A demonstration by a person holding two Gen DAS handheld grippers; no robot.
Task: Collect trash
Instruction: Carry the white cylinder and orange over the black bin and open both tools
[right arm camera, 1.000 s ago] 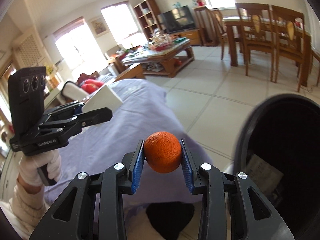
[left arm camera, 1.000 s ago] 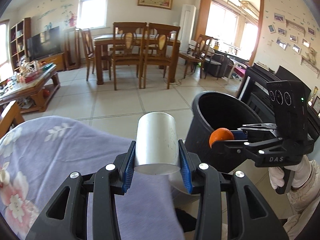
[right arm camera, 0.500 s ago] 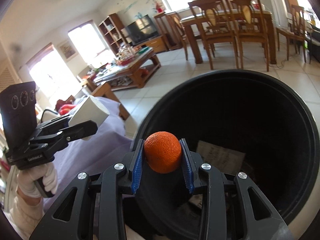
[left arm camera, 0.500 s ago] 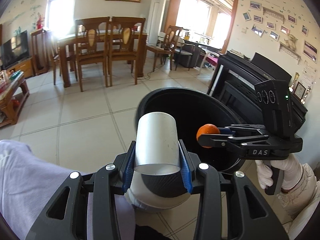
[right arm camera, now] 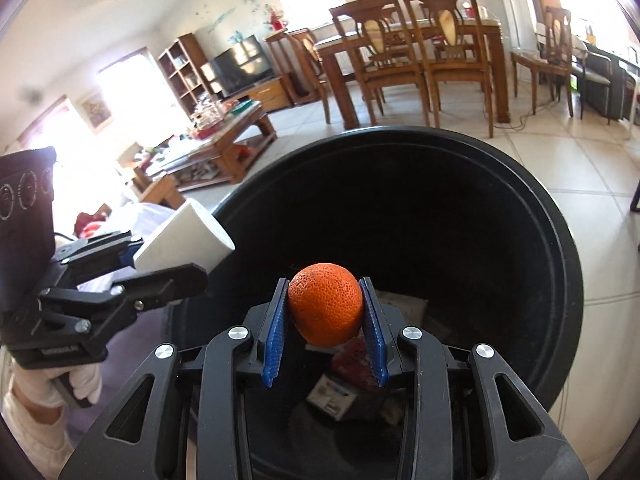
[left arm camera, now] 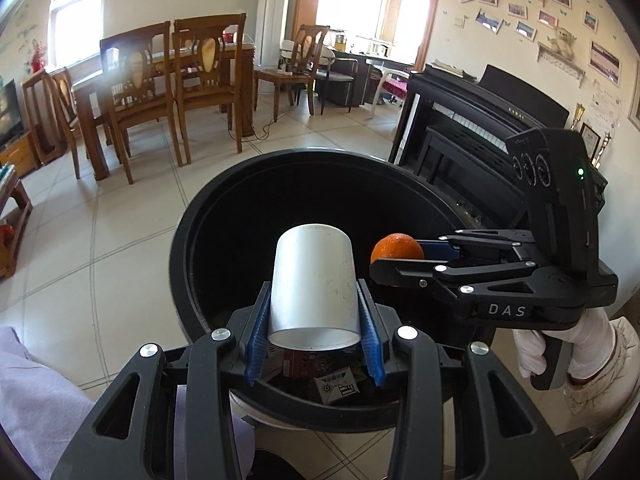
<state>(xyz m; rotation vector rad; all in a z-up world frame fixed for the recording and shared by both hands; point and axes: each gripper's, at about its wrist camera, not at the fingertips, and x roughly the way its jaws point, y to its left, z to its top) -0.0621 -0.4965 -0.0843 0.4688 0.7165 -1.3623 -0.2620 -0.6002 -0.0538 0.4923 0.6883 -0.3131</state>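
Fingers, left gripper (left arm camera: 314, 330): pinching white paper cup (left arm camera: 314, 282), held above the bin opening.
Fingers, right gripper (right arm camera: 325, 334): pinching orange (right arm camera: 325, 304), also above the opening.
Black trash bin (right arm camera: 560, 256): on tiled floor; cartons and a red wrapper, apparently, at its bottom.
Surroundings: dining chairs (left arm camera: 208, 80) beyond, piano (left arm camera: 480, 128) beside the bin.

Cup (left arm camera: 314, 280) left of orange (right arm camera: 326, 303), both above bin (left arm camera: 184, 248) holding, seemingly, packets (left arm camera: 336, 388).

Black tools (left arm camera: 314, 332), blue ribbed pads (right arm camera: 275, 332), silver screws, white gloves (left arm camera: 576, 344).
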